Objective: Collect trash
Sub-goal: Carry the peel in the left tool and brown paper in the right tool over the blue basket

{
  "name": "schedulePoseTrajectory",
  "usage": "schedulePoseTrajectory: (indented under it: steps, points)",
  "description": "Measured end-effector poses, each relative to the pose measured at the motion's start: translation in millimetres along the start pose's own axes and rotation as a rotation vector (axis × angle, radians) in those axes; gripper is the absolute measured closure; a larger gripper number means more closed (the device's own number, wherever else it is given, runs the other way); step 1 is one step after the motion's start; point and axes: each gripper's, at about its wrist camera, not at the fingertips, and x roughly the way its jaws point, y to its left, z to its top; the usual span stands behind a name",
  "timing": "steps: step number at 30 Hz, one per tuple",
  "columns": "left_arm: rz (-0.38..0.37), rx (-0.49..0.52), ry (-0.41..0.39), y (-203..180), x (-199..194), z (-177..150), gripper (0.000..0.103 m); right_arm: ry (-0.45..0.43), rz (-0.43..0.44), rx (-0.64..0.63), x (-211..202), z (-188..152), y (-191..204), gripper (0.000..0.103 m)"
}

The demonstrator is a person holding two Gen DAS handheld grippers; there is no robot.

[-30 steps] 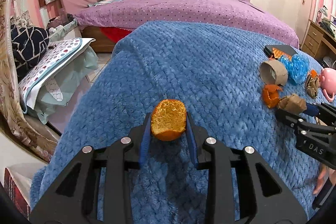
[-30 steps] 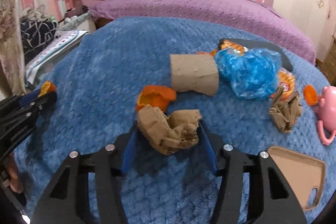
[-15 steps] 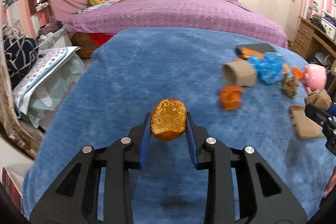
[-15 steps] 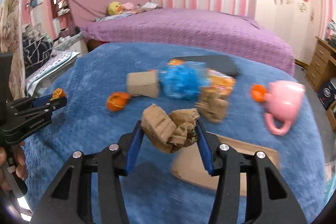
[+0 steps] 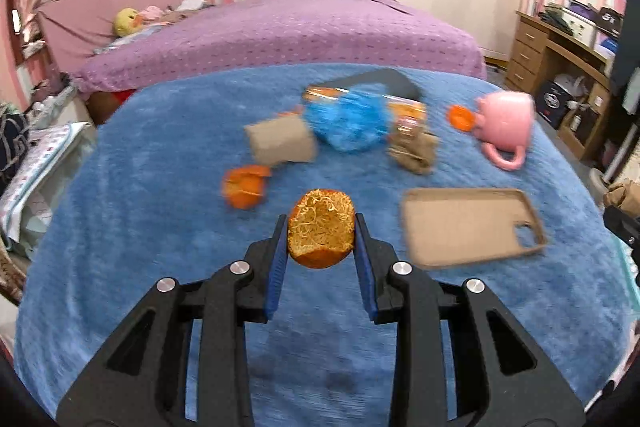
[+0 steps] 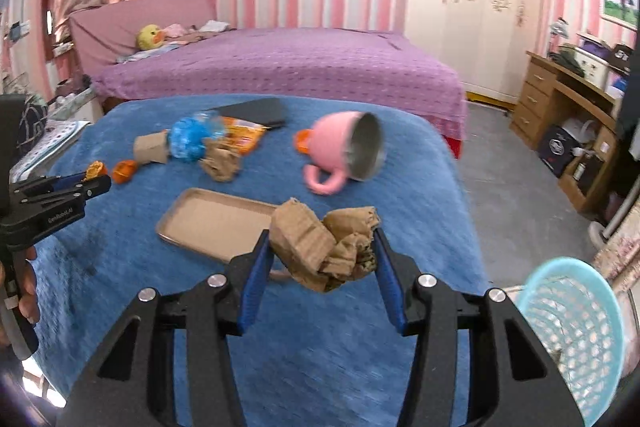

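Trash is held in both grippers: an orange peel (image 5: 321, 235) is pinched betw. the narrow-set pads of the left gripper (image 5: 321, 247), pith side up, and a crumpled brown cardboard wad (image 6: 326, 245) is clamped in the wider-set right gripper (image 6: 324, 259), both above the blue blanket (image 5: 160, 227). The wad's loose folds could be shed if squeezed unevenly; the curved, slick peel could be twisted out of its pads. A light-blue mesh basket (image 6: 576, 323) is seen at lower right, probably the bin; its rim could be clipped and tipped. More trash is left beyond: cardboard roll (image 5: 282, 143), blue plastic (image 5: 348, 123), another peel (image 5: 244, 187).
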Motion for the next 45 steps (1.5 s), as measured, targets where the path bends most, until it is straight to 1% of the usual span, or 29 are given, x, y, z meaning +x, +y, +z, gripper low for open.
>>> schedulePoseTrajectory:
  steps: [2, 4, 8, 14, 17, 28, 33, 39, 45]
  points:
    - [-0.03, 0.024, 0.006, -16, 0, -3, 0.073, -0.002, -0.013, 0.011, -3, -5, -11, 0.054]
    - [-0.036, 0.056, 0.005, -35, -2, -6, 0.073, -0.006, -0.023, 0.025, -5, -11, -22, 0.054]
    - [-0.077, 0.075, 0.018, -65, -3, -15, 0.073, 0.001, -0.02, 0.064, -1, -19, -44, 0.054]
    - [-0.078, 0.082, 0.021, -89, -4, -31, 0.073, -0.011, -0.044, 0.075, -4, -21, -64, 0.054]
    - [-0.046, 0.095, 0.014, -98, -4, -37, 0.073, -0.003, -0.044, 0.089, -3, -24, -76, 0.054]
    - [-0.008, 0.118, -0.046, -111, -18, -39, 0.073, -0.007, -0.062, 0.127, -12, -35, -118, 0.054]
    - [0.008, 0.14, -0.061, -128, -21, -43, 0.073, -0.014, -0.084, 0.151, -19, -38, -143, 0.054]
    - [-0.009, 0.15, -0.073, -160, -22, -42, 0.073, -0.034, -0.139, 0.19, -30, -42, -177, 0.053]
    - [-0.062, 0.178, -0.094, -208, -25, -42, 0.073, -0.009, -0.181, 0.237, -29, -55, -218, 0.053]
